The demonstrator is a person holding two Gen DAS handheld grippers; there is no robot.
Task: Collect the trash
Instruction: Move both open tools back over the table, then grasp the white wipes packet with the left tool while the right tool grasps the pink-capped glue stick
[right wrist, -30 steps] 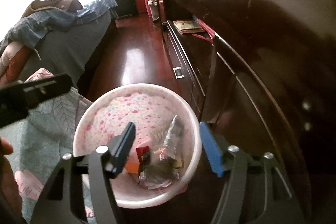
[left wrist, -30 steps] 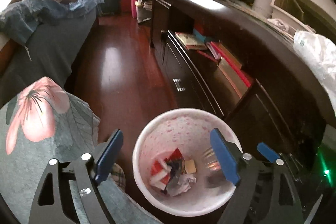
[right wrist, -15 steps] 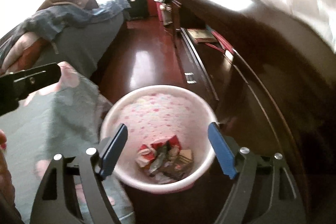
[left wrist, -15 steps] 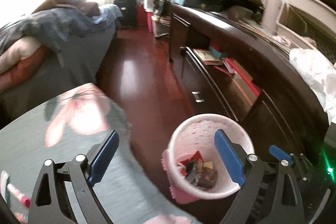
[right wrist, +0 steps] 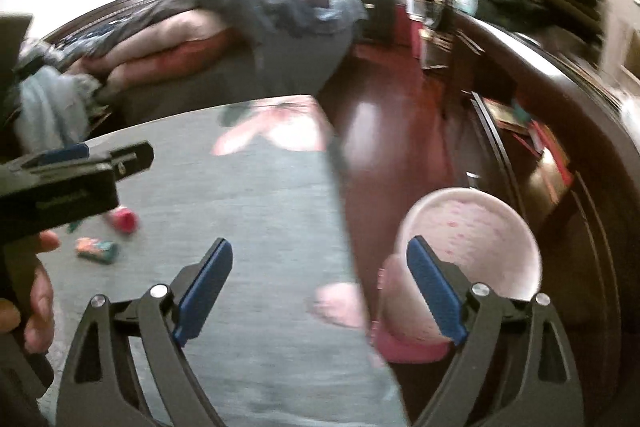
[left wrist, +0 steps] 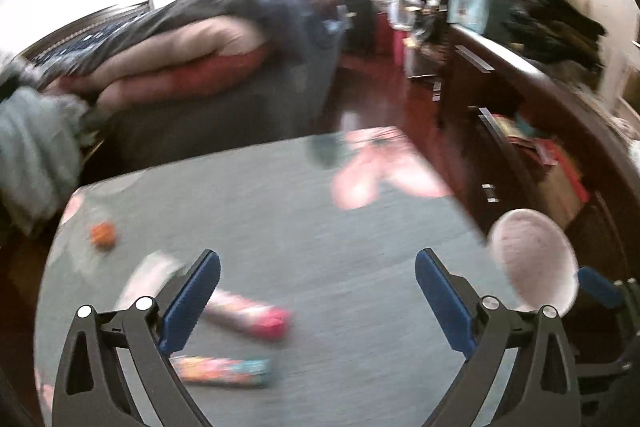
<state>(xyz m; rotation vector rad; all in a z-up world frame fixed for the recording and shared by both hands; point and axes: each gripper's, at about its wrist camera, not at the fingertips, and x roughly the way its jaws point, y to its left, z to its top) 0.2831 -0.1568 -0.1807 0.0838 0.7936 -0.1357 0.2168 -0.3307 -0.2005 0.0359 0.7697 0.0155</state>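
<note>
Both sets of tongs, left tongs (left wrist: 318,297) and right tongs (right wrist: 320,291), have just been opening and hold nothing. Two wrappers, pink wrapper (left wrist: 248,315) and multicoloured wrapper (left wrist: 222,371), lie near the table's (left wrist: 320,203) near-left corner; likely light and crinkly, best pinched mid-length. The pink bin (right wrist: 468,247) stands past the right edge.

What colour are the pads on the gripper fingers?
Blue pads on black fingers, clearest in the left wrist view.

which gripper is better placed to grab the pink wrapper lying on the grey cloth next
Left. Its open left gripper hangs right over the pink wrapper; the open right gripper sits nearer the pink bin.
</note>
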